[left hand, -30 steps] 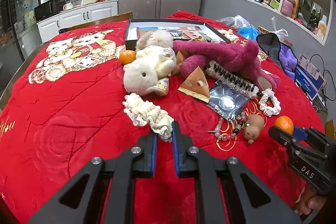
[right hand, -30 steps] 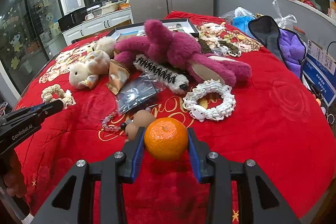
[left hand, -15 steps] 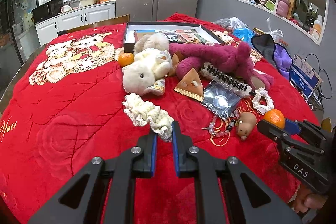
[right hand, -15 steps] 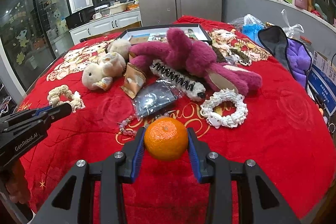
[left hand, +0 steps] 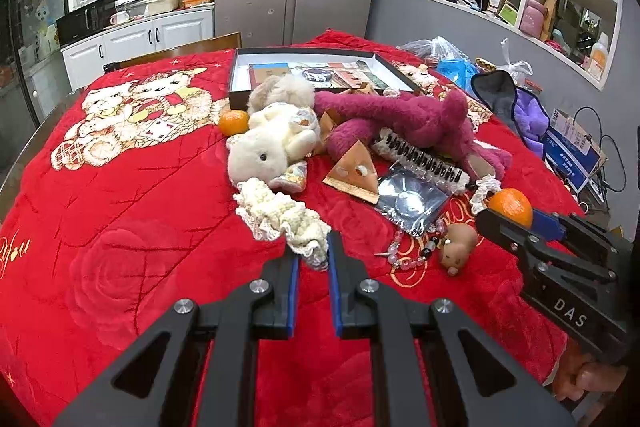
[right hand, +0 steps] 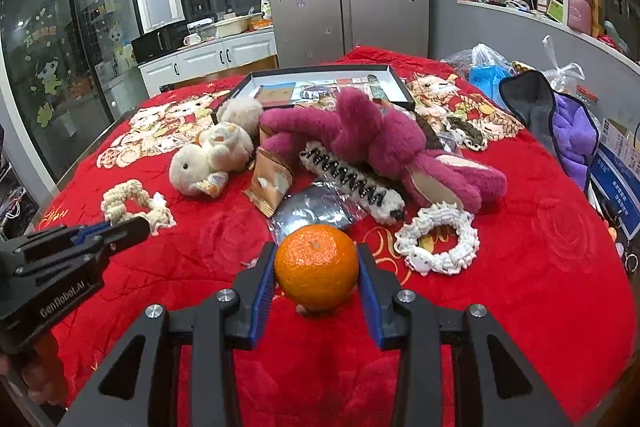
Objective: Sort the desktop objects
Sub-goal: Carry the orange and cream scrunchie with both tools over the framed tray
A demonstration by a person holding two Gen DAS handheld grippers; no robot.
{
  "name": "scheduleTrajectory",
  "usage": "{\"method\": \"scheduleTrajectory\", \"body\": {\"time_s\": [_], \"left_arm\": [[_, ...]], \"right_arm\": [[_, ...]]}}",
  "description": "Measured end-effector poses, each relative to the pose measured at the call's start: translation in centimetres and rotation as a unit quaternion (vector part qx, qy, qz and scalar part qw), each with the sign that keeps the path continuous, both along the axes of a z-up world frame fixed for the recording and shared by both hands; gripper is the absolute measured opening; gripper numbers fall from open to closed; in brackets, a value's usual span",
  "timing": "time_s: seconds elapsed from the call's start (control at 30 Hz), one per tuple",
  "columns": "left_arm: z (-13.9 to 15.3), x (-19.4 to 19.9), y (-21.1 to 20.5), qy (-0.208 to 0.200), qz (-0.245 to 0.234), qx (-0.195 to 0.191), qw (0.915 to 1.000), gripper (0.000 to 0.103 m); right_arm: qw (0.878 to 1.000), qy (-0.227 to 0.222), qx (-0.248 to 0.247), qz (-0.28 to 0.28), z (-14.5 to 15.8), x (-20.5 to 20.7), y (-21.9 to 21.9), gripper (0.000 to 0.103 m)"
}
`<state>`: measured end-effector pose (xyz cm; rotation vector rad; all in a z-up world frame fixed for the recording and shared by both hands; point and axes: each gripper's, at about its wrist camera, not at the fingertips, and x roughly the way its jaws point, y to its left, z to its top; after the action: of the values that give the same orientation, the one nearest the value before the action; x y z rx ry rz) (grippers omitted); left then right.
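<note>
Right gripper (right hand: pixel 316 273) fingers part-open, clamped on a round orange mandarin (right hand: pixel 316 267) held clear of the red plush blanket (right hand: pixel 540 267) covering the table. Left gripper (left hand: pixel 312 259) fingers nearly closed, pinching one end of a cream crocheted scrunchie (left hand: pixel 280 215), the rest of which trails away toward the white plush rabbit (left hand: pixel 272 147).

Beyond the fingers, centre of table: a magenta plush toy (right hand: pixel 380 139) lying lengthwise across the pile, a black-and-white toothed hair clip (right hand: pixel 352 183), a silver foil pouch (right hand: pixel 312 211), a tan snack packet (right hand: pixel 272 183), a second white crocheted scrunchie (right hand: pixel 440 243) — just right of the mandarin. A small brown animal figurine (left hand: pixel 456 251) and bead bracelet (left hand: pixel 412 251) sit between the two grippers in the left view.

Key relation: a second orange mandarin (left hand: pixel 234 123) lies at the far side, beside the rabbit and near the black shallow box (left hand: pixel 240 83) — dead ahead and left of the right gripper's load, w/ the toy pile between. The box looks the likely drop spot, so the right hand would need to carry over the pile.
</note>
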<state>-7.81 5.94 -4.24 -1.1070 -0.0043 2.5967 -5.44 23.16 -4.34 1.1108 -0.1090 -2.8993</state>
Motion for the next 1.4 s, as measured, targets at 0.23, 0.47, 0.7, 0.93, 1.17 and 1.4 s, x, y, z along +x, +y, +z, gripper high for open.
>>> {"method": "scheduleTrajectory", "body": {"time_s": [0.23, 0.47, 0.7, 0.93, 1.17, 1.4], "left_arm": [[1.4, -2.3, 0.5, 0.007, 0.002, -0.003, 1.0, 0.013], [3.4, -5.6, 1.6, 0.015, 0.003, -0.006, 0.9999, 0.013], [5.0, -8.9, 2.4, 0.03, 0.005, -0.021, 0.9993, 0.013], [5.1, -14.5, 1.9, 0.014, 0.024, -0.024, 0.9993, 0.013], [5.4, -19.8, 2.4, 0.014, 0.031, -0.031, 0.9989, 0.013], [5.4, -25.8, 5.0, 0.017, 0.019, -0.035, 0.999, 0.013]], "right_arm": [[1.0, 0.018, 0.002, 0.015, 1.3, -1.7, -0.8, 0.039], [0.999, 0.023, -0.001, 0.022, 2.5, -4.9, -1.3, 0.039], [0.999, 0.039, 0.007, 0.022, 4.5, -8.0, -1.3, 0.039], [0.999, 0.049, 0.018, 0.014, 6.2, -12.5, -0.2, 0.039], [0.999, 0.038, 0.035, -0.008, 6.3, -18.1, 2.1, 0.039], [1.0, 0.01, 0.026, -0.009, 5.2, -23.6, 3.9, 0.039]]}}
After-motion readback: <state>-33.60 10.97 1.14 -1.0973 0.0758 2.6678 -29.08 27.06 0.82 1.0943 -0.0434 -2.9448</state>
